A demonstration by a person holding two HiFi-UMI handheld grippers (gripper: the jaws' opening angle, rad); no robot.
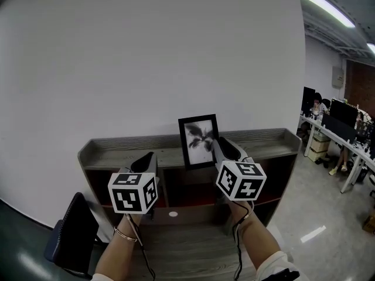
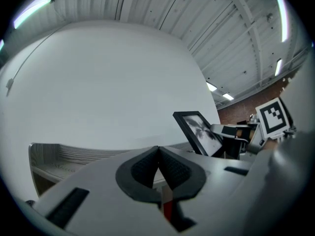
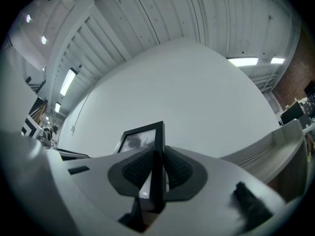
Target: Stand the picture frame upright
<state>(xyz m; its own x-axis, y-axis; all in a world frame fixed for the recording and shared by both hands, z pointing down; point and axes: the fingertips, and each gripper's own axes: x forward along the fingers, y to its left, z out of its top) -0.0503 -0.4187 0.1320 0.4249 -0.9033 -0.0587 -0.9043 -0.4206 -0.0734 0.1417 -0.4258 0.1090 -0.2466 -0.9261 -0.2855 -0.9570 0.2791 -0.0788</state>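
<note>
Here, picture frame (image 1: 198, 140) upright, portrait-wise.

This is an open-plan office in a converted industrial building. Along the right side run long white desks (image 1: 347, 144) carrying dark monitors (image 1: 343, 111), with a person (image 1: 319, 105) seated at work among them. Tube lights (image 1: 325, 6) hang under a ribbed metal ceiling (image 2: 197, 14), and a bare brick wall (image 1: 358, 81) closes the far end (the factory-shell look). The floor (image 1: 310, 215) is smooth, glossy grey concrete. A dark office chair (image 1: 70, 233) stands at the lower left, beside a plain white partition wall (image 1: 152, 57).
</note>
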